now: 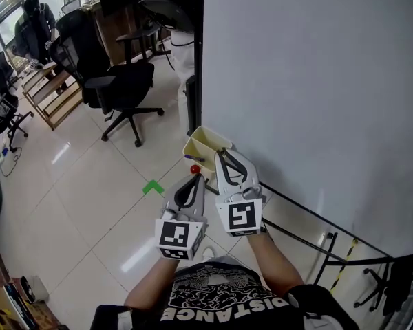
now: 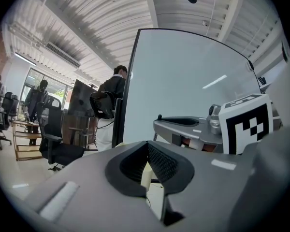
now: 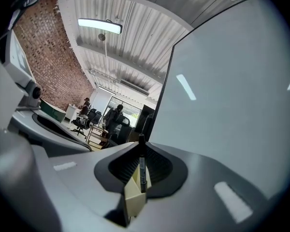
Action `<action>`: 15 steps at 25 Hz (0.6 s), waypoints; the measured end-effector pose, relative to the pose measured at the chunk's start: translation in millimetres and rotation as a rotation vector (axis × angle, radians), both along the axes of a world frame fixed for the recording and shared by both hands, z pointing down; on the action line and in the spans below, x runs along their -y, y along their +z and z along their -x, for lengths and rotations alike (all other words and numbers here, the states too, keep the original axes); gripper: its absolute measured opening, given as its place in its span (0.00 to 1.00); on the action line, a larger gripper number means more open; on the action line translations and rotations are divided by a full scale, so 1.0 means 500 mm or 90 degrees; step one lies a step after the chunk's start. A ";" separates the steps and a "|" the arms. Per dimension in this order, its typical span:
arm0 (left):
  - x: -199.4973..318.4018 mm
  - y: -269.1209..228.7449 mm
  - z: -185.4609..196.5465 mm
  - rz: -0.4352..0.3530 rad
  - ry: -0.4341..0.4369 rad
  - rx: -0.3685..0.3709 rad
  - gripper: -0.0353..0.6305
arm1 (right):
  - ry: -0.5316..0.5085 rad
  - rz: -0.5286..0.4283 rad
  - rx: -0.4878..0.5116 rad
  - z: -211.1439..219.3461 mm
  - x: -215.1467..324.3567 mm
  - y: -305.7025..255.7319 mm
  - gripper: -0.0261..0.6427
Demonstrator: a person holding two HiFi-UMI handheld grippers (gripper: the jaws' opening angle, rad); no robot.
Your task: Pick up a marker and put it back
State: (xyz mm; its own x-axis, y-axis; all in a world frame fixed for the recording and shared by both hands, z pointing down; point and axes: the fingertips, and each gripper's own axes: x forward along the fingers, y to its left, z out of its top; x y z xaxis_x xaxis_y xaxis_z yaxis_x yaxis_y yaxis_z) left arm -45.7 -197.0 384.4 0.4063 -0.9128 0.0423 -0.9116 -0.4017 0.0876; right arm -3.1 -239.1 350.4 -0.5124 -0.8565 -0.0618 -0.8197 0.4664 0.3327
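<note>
Right gripper's point(image 3: 141, 149) marker point(image 3: 142, 170) over tray point(image 1: 210, 137) rim

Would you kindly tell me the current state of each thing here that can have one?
Right gripper: shut on the black marker.
Black marker: clamped between the jaws, right at the tray; whether its lower end is inside cannot be told.
Left gripper: shut, nothing between its jaws.
Tray: open-topped, beside the whiteboard's lower corner.
Red marker: lying in the tray, not held.
</note>
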 end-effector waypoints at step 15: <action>-0.085 -0.043 0.009 -0.031 0.023 -0.012 0.06 | 0.012 -0.047 0.020 0.011 -0.127 -0.076 0.09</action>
